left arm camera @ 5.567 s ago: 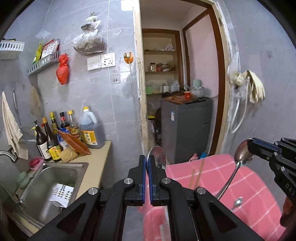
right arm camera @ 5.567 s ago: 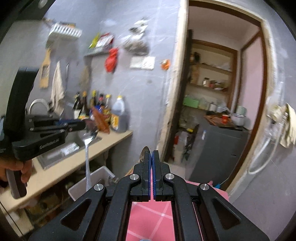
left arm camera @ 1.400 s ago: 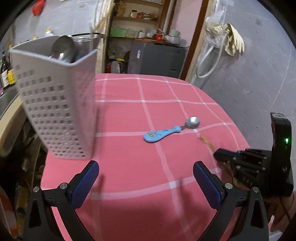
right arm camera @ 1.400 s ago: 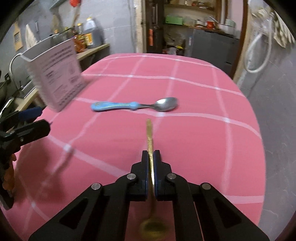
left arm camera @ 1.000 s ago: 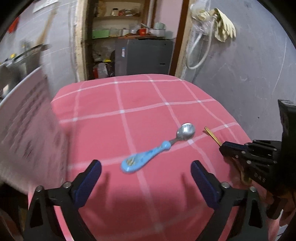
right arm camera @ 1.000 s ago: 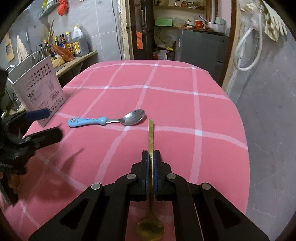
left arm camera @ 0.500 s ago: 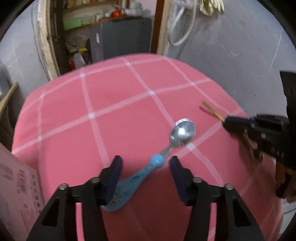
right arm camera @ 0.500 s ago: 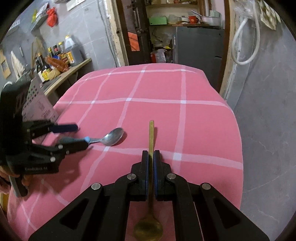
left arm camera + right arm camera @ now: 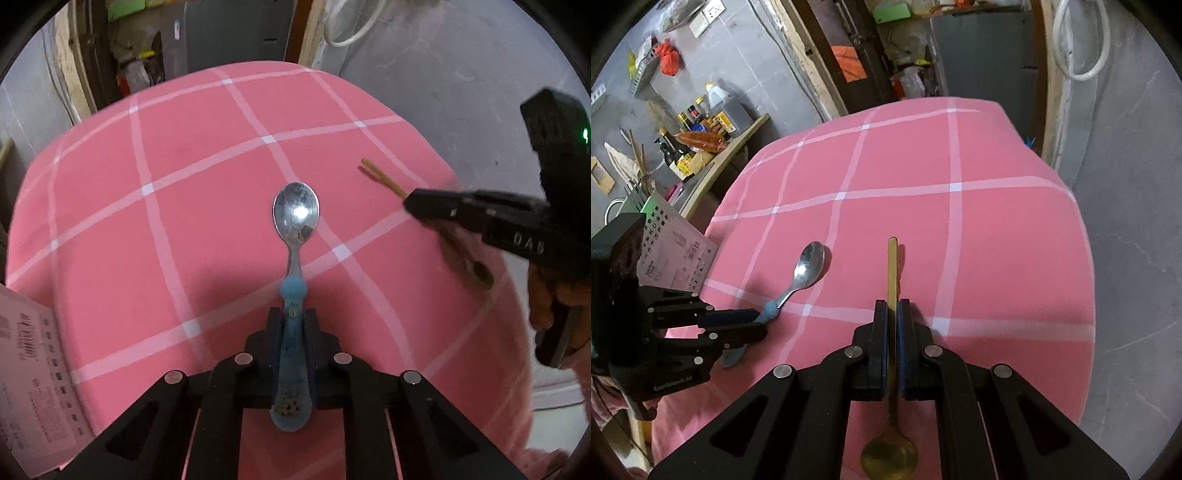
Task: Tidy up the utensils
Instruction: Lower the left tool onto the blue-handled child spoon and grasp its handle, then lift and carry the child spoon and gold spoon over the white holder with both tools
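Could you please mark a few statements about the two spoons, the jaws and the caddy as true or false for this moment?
1. The left gripper has its jaws shut on the blue-handled spoon. True.
2. The gold spoon lies loose on the pink tablecloth. False: the right gripper grips its handle.
3. In the right wrist view, the gold spoon's bowl points back toward the camera. True.
4. The blue-handled spoon is gripped by its metal bowl. False: it is gripped by the blue handle, bowl pointing forward.
5. The perforated utensil caddy stands at the table's left edge in the right wrist view. True.
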A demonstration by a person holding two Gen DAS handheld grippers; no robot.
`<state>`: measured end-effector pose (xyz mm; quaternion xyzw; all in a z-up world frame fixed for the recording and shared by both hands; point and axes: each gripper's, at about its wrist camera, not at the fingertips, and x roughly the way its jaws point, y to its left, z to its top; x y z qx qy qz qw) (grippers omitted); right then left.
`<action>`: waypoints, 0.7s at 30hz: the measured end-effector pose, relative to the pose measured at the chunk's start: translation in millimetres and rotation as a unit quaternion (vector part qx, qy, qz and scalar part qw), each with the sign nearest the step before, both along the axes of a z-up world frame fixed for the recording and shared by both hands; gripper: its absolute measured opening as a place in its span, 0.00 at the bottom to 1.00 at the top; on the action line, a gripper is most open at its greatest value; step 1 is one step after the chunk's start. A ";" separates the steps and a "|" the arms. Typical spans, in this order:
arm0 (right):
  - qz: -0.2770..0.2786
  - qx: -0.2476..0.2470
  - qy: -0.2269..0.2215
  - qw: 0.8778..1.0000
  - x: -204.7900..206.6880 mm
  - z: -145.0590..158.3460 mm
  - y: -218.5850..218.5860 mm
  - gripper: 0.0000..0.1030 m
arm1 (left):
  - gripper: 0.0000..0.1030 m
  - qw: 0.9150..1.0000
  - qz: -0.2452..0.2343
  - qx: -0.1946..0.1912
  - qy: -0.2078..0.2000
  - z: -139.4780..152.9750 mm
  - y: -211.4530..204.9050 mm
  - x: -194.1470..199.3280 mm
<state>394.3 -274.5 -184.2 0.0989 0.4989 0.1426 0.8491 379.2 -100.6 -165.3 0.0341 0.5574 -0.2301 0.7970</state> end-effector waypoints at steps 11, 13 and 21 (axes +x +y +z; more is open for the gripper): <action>0.066 -0.032 0.048 0.996 36.8 -6.2 23.4 0.07 | 0.12 0.996 0.021 -0.053 0.071 -4.0 0.4 30.8; 0.070 -0.020 0.064 0.995 44.5 -9.1 23.4 0.07 | 0.14 0.995 0.010 -0.051 0.081 -4.6 -1.6 36.3; 0.069 0.002 0.100 0.993 55.4 -20.9 25.9 0.06 | 0.21 0.994 -0.010 -0.029 0.104 -2.2 -14.8 43.4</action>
